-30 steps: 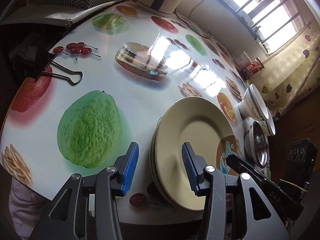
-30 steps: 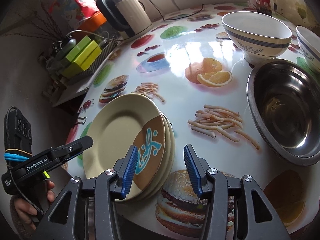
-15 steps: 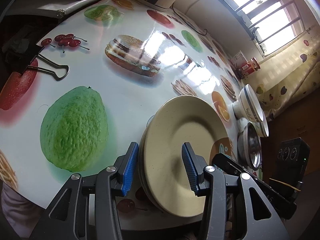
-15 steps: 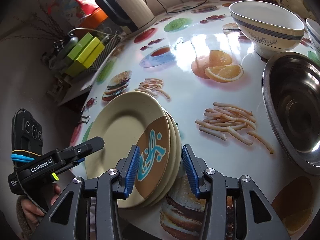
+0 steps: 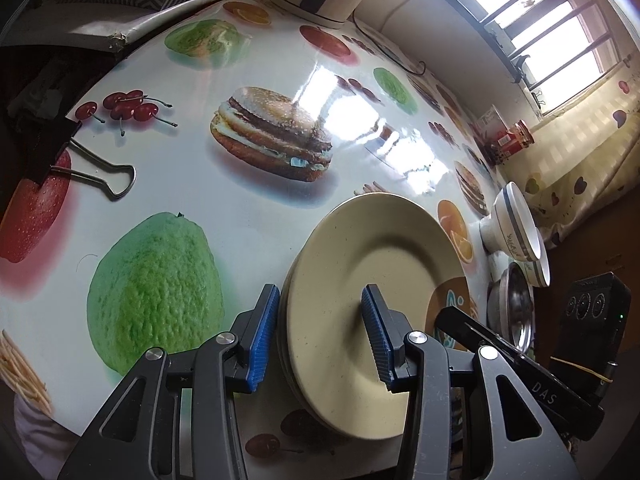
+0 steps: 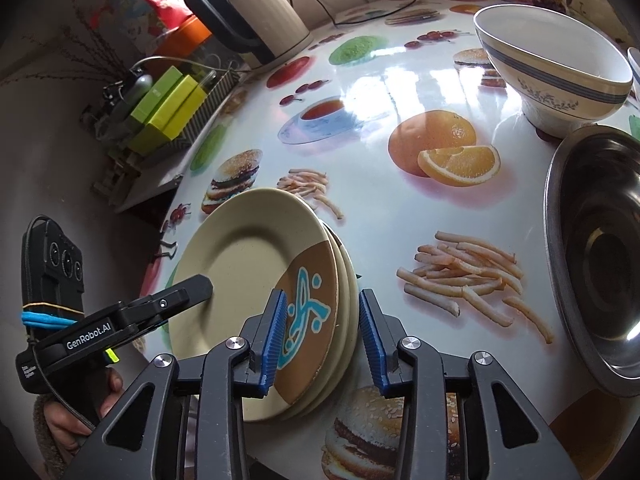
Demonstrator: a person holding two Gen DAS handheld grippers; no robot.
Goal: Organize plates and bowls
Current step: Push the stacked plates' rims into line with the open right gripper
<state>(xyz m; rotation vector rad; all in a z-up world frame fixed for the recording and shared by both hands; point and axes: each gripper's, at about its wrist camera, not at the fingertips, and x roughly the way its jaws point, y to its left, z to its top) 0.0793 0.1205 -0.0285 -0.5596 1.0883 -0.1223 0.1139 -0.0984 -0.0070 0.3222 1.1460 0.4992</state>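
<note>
While straddling opposite rims:
Plate stack (image 5: 372,304): on surface (image 5: 248,208), near edge.
Left gripper (image 5: 316,340): jaws spread, rim between, unpinched.
Right gripper (image 6: 324,332): jaws closing over rim, contact unclear.
Bowls (image 6: 560,80): beyond, rightward.

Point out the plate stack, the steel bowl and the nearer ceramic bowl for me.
plate stack (image 6: 248,264): right wrist view, on the top plate's beige centre.
steel bowl (image 6: 600,264): right wrist view, on its inner wall.
ceramic bowl (image 6: 560,92): right wrist view, on its outer side.
</note>
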